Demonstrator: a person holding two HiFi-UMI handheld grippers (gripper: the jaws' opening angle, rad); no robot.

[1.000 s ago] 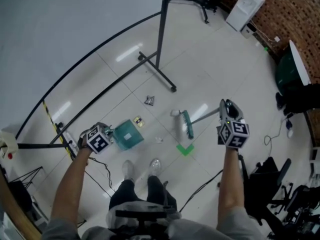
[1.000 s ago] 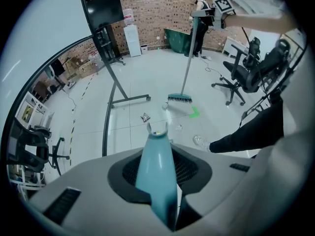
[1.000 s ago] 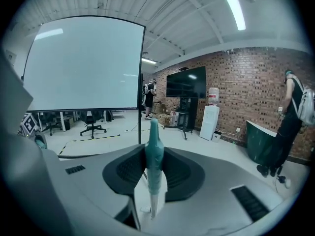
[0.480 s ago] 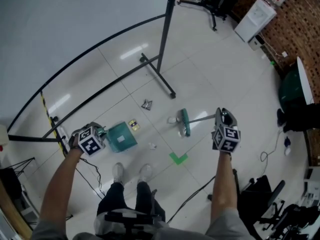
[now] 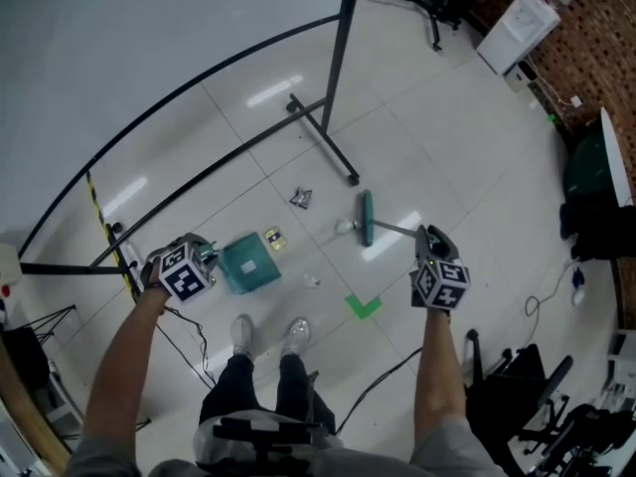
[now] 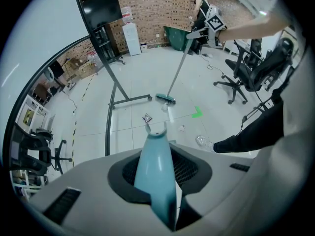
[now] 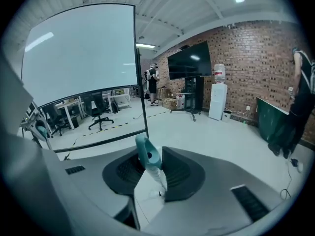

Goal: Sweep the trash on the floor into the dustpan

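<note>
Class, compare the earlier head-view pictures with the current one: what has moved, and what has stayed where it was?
The right tool, shut on the broom handle, sank, and the broom head slid farther from the green tape mark. The left tool still holds the dustpan in place. The white wad and crumpled wrapper lie as before.

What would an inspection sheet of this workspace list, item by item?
Surface: glossy white tiled floor, green tape mark.
Job's things: teal dustpan; broom, head near a white scrap.
Clutter: crumpled wrapper, yellow packet, small clear scrap.
Grippers: left claw shut on dustpan handle; right claw shut on broom handle.
Cables: black cable on each side of the shoes.
Surroundings: black stand, water dispenser, office chairs, brick wall.
</note>
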